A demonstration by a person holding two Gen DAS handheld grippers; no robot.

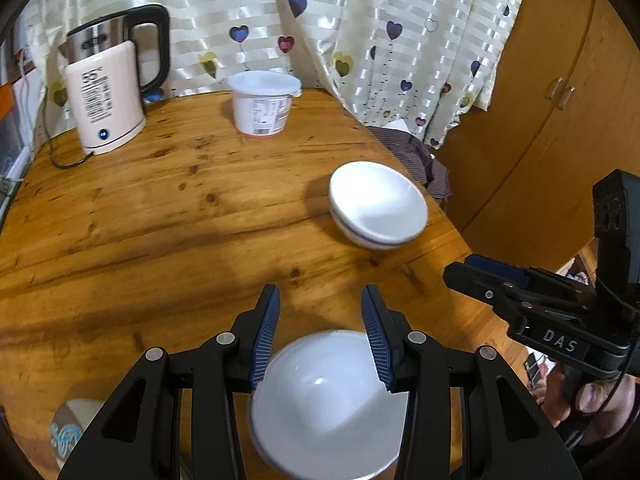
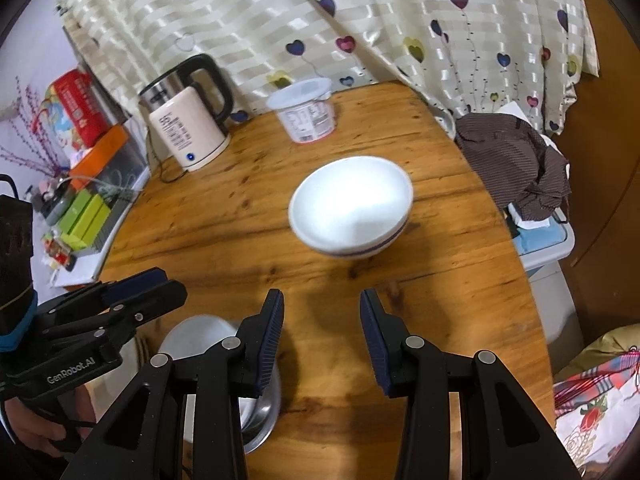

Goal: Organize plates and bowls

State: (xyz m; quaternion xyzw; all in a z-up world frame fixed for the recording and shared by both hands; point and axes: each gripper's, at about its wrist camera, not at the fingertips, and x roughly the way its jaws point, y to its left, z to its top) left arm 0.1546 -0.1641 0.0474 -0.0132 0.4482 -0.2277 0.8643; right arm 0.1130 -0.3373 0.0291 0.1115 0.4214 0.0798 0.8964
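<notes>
Above the wooden table, both grippers, left and right, tilt downward, jaws released, grasping nothing.

The right gripper, in at three o'clock in the left wrist view, carries "DAS" on its body. The left gripper, at nine o'clock in the right wrist view, reads "GenRobot.AI". The kettle, near ten o'clock, has a label too blurred to read.
</notes>
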